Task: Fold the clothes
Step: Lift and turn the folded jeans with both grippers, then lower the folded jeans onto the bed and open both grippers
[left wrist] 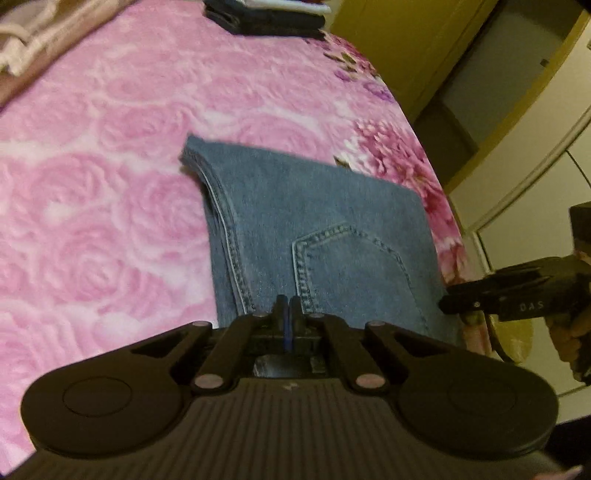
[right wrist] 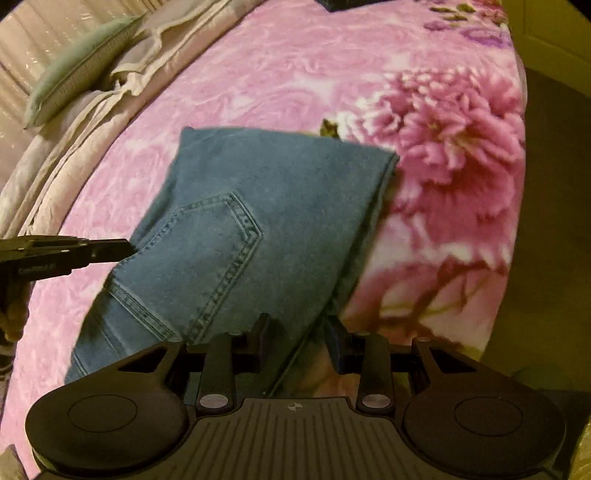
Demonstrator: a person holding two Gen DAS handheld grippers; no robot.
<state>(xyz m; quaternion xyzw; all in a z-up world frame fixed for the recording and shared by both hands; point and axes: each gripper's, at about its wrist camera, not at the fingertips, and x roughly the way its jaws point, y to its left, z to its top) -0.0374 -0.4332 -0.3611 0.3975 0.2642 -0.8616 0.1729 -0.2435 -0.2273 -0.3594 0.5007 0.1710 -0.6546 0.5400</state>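
- Left gripper (left wrist: 286,306): my fingers were pinched together on the near edge of the jeans (left wrist: 317,236), by my reading to pin that side.
- Right gripper (right wrist: 297,332): fingers were spread, straddling the opposite edge, clamping nothing.
- Jeans lay as a compact fold, back pocket up, on the pink blanket (left wrist: 103,192) near the bed's side.
- Dark folded stack (left wrist: 266,16) sat at the far end.

Folded blue jeans (right wrist: 258,229) on pink floral blanket (right wrist: 295,74), parted right gripper (right wrist: 299,332) at their near edge.
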